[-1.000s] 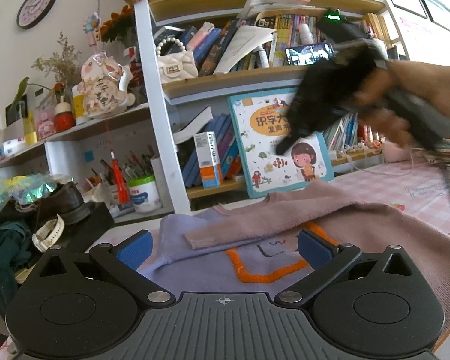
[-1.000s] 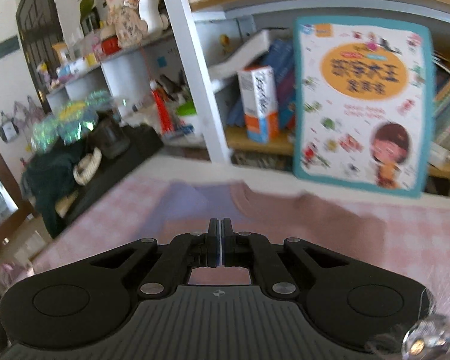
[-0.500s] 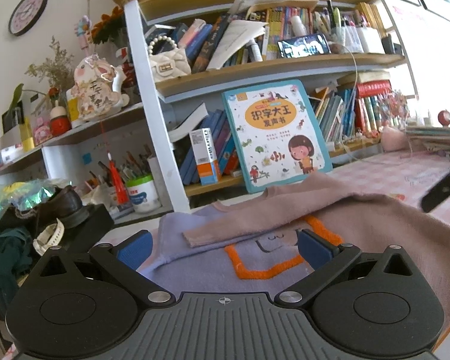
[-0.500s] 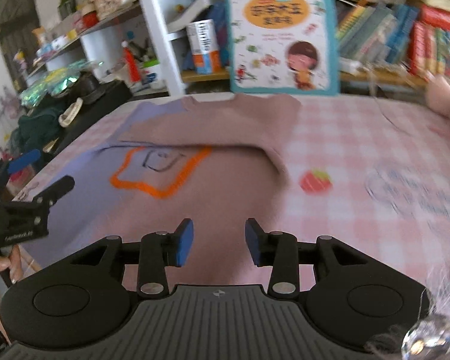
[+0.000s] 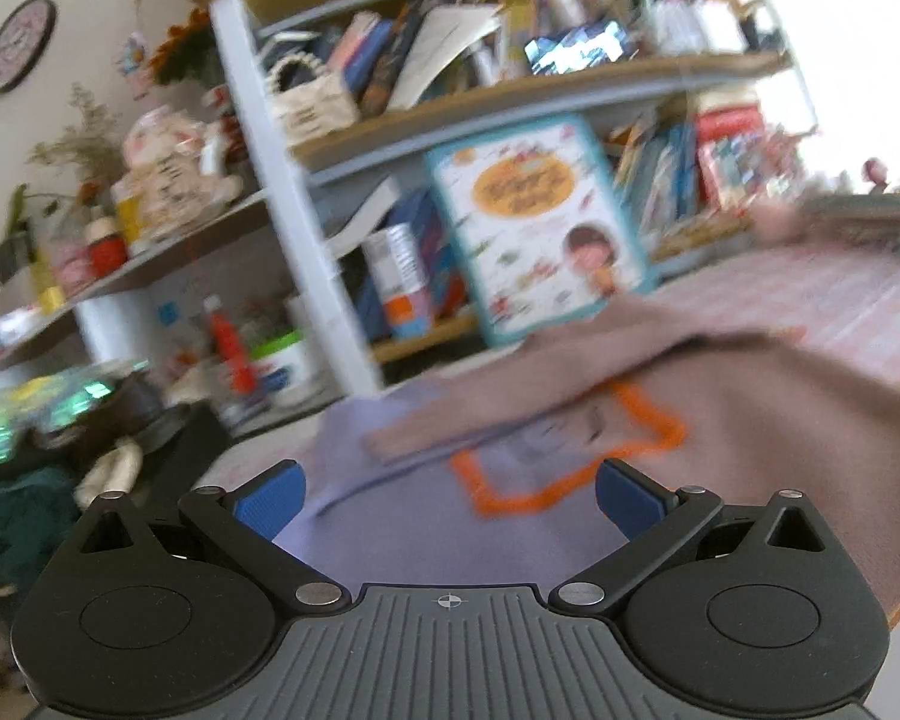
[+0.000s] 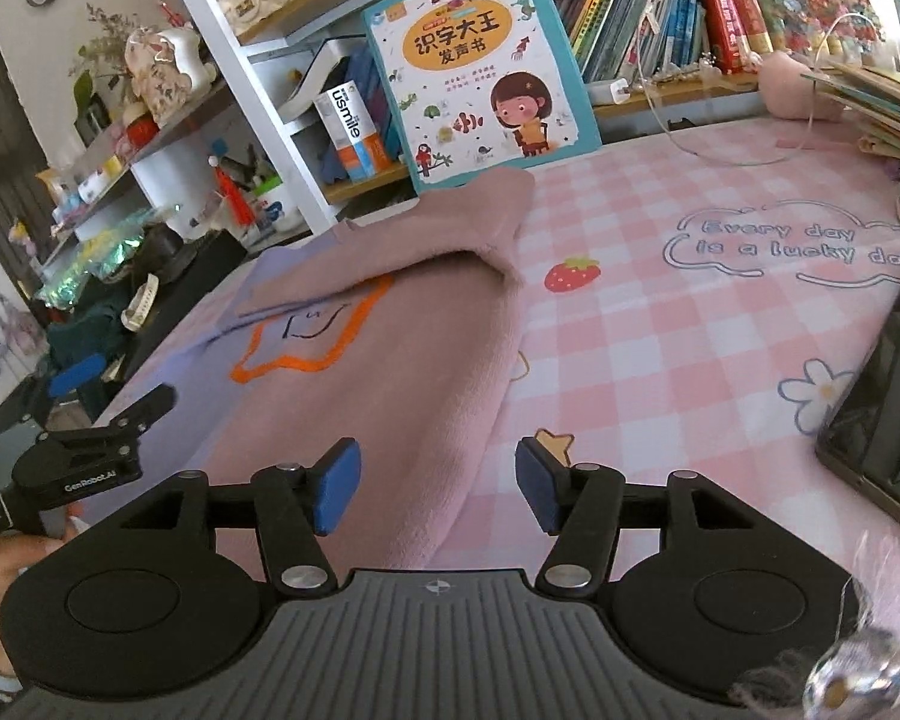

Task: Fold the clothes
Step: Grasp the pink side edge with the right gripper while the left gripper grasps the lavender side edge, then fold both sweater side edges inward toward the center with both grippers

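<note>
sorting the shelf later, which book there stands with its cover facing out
The big teal-edged children's book with the girl on it; the others show only spines.

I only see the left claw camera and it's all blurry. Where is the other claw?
Observer: The right claw hangs over the sweater at its near right edge. Its jaws are opening, with nothing between them.
Kid: What's next to the sweater on that side?
Observer: A strawberry printed on the pink checked cloth, just beside the folded sleeve.
Kid: Is anything in the way over there?
Observer: A dark screen stands at the far right, well apart from the sweater.
</note>
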A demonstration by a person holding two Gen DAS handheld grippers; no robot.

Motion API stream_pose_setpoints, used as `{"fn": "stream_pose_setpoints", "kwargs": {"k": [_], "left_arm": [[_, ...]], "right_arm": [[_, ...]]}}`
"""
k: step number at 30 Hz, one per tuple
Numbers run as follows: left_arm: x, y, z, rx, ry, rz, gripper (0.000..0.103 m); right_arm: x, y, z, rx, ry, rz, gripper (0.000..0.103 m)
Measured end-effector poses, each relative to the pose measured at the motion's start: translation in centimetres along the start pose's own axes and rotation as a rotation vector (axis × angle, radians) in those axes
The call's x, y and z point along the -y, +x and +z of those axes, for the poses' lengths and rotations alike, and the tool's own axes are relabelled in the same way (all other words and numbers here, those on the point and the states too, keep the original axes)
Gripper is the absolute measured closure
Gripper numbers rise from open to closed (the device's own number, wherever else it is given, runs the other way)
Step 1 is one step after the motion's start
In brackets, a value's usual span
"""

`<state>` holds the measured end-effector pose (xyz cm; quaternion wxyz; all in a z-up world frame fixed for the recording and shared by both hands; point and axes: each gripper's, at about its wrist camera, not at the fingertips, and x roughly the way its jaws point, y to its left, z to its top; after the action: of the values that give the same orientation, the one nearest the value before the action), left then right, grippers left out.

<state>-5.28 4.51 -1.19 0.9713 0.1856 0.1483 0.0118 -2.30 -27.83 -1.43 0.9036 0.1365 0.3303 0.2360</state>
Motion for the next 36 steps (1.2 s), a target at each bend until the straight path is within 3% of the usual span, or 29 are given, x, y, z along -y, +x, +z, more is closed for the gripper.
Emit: {"fn": "stream_pose_setpoints", "kwargs": {"k": [9,14,17,21,23,25,29,32,36], "left_arm": [[-6.5,-4.2,-2.2,-0.142,-0.156,0.04,0.0],[-10.3,-5.0,-4.0,-0.189,-0.378,0.021,0.001],[-11.4,-4.9,-4.8,-0.208,-0.462,-0.016,0.011],[-11.2,-3.6,-5.4,-0.253,-0.478,-0.055,0.033],[-10.7,-2.9,-5.6,-0.273,-0.481,-0.077,0.038],[-10.2,-2.1,-5.8,-0.291,-0.487,-0.107,0.052],[-9.9,-1.2,-5.8,-0.272,-0.544,-0.175,0.094],[-10.6,-1.7,-4.9,-0.186,-0.641,-0.251,0.094],[-10.2,-1.1,-4.4,-0.237,-0.58,-0.243,0.091]], "right_arm": [[0.1,0.9,-0.6,-0.032,-0.013,0.024,0.048],[-0.8,1.8,-0.4,-0.05,-0.042,0.041,0.052],[-1.3,2.2,-0.3,-0.062,-0.068,0.038,0.059],[-1.6,2.7,-0.2,-0.064,-0.083,0.022,0.071],[-1.6,2.8,-0.2,-0.064,-0.077,0.019,0.076],[-1.4,2.9,-0.2,-0.063,-0.072,0.02,0.082],[-1.0,2.8,0.2,-0.025,-0.019,0.087,0.087],[-0.8,2.2,1.0,0.034,0.049,0.174,0.088],[-0.4,2.8,1.7,-0.011,0.083,0.194,0.087]]}}
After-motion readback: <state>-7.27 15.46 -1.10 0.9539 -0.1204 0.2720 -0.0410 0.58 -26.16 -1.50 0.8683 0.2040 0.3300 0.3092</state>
